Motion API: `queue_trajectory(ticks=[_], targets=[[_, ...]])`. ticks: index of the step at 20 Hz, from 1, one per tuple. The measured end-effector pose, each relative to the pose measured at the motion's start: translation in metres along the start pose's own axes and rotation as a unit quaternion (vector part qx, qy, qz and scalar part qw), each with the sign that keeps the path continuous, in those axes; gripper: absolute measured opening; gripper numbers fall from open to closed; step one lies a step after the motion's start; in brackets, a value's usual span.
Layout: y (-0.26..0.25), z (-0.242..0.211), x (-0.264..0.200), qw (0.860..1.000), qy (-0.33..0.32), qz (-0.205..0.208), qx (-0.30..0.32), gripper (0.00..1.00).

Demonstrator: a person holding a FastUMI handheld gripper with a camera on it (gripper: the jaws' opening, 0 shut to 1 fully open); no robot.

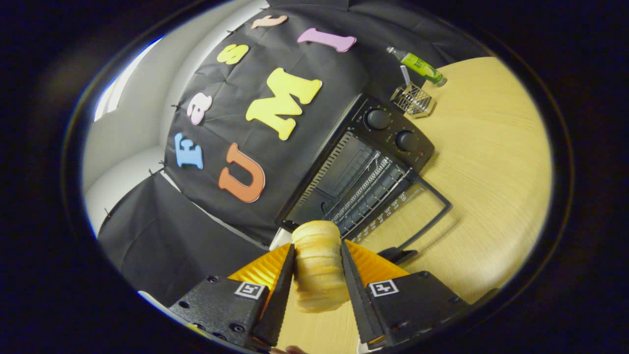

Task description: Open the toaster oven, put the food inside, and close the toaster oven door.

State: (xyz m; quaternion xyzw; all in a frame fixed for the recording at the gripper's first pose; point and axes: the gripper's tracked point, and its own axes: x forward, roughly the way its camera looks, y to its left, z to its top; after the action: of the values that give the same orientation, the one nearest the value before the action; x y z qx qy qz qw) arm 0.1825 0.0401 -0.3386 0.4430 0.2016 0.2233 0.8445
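My gripper (318, 255) is shut on a pale bread roll (318, 268), which sticks up between the two fingers, both pressing its sides. Beyond the fingers stands the black toaster oven (393, 132) with two round knobs. Its glass door (417, 206) hangs open and lies flat on the wooden table (491, 162). The wire rack (366, 189) inside is in plain sight. The whole scene appears tilted because the gripper is rolled. The roll's top end sits just short of the oven's open mouth.
Past the oven, a small wire basket (414, 100) and a green bottle (418, 65) lying on its side rest on the table. The black booth cloth hangs behind the oven. Bare tabletop stretches beside the open door.
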Motion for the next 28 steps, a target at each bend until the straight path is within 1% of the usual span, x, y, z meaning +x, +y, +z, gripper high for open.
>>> queue_trajectory(ticks=[3, 5, 8, 11, 13, 14, 15, 16, 17, 18, 19, 21, 25, 28], targets=[[-0.015, 0.014, 0.049, 1.0, 0.023, -0.014, 0.009, 0.64], [-0.025, 0.03, 0.077, 0.999, 0.016, -0.028, 0.016, 0.64], [-0.045, 0.053, 0.117, 0.998, -0.005, -0.055, -0.001, 0.64], [-0.06, 0.067, 0.144, 0.997, -0.014, -0.076, -0.03, 0.64], [-0.055, 0.07, 0.156, 0.996, -0.019, -0.069, -0.046, 0.64], [-0.054, 0.072, 0.16, 0.995, -0.027, -0.078, -0.053, 0.64], [-0.051, 0.078, 0.163, 0.994, -0.048, -0.081, -0.057, 0.65], [-0.04, 0.08, 0.168, 0.994, -0.062, -0.065, -0.064, 0.67], [-0.043, 0.067, 0.169, 0.992, -0.046, -0.076, -0.09, 0.68], [-0.041, 0.062, 0.167, 0.992, -0.038, -0.075, -0.093, 0.73], [-0.043, 0.063, 0.163, 0.992, -0.039, -0.083, -0.09, 0.78], [-0.042, 0.072, 0.154, 0.99, -0.064, -0.094, -0.081, 0.85], [-0.03, 0.067, 0.129, 0.99, -0.056, -0.095, -0.083, 1.0], [-0.013, 0.065, 0.104, 0.99, -0.052, -0.092, -0.096, 1.0]])
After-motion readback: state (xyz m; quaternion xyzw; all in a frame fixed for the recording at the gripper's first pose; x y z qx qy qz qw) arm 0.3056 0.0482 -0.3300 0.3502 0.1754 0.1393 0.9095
